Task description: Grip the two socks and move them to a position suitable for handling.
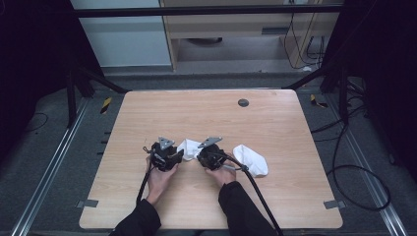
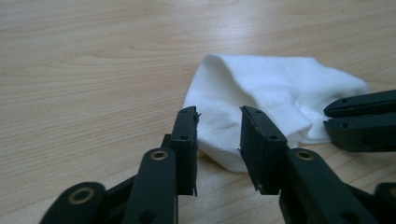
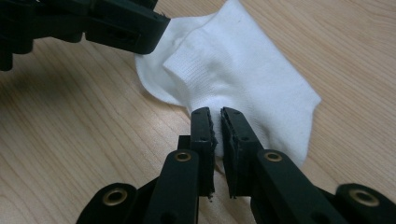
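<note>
no readable text, no labels, no brands, no numbers

High view looks down; both tool views (close, low) share the sock [image 2: 261, 93].

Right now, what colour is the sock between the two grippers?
Plain white sock, clearest in the right gripper view.
</note>
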A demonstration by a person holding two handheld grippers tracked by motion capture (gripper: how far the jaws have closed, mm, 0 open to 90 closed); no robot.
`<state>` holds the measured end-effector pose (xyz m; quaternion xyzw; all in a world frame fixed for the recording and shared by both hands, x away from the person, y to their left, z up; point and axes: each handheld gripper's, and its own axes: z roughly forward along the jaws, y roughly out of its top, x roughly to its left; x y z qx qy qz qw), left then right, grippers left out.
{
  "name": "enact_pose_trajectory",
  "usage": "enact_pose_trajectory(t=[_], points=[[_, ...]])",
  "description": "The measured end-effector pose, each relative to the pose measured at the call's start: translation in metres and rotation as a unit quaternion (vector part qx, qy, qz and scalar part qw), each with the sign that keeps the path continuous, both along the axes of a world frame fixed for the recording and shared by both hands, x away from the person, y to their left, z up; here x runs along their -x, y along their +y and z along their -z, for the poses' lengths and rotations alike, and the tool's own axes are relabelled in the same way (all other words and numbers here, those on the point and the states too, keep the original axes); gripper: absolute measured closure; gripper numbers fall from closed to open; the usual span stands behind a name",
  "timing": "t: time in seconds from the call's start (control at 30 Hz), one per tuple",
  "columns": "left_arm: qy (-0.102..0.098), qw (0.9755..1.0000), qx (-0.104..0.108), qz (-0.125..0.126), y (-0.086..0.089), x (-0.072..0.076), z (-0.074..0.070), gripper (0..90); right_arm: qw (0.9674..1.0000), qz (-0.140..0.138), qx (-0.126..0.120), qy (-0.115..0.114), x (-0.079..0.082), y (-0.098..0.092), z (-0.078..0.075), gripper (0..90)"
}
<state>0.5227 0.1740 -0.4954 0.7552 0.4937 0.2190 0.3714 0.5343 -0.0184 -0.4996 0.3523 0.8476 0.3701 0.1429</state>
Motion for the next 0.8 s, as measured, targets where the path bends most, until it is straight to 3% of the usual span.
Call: enact_pose_trajectory(t=[0.2, 0.5, 0.73, 0.8], points=[[0.011, 0.9998, -0.013, 0.008, 0.000, 0.000, 0.002, 88.0, 1.0000, -0.001, -0.006, 0.005, 0.000, 0.000, 0.000, 84.4], [0.010, 0.9995, -0.017, 0.024, 0.002, 0.004, -0.003, 89.4, 0.9992, -0.003, -0.040, -0.003, 0.007, -0.008, -0.011, 84.7], [0.000, 0.9985, -0.026, 0.048, 0.002, 0.016, -0.013, 89.5, 0.9947, 0.023, -0.098, -0.018, 0.018, -0.027, -0.032, 84.7], [-0.001, 0.9981, -0.024, 0.057, 0.003, 0.020, -0.016, 89.5, 0.9938, 0.032, -0.103, -0.026, 0.022, -0.034, -0.037, 84.7]])
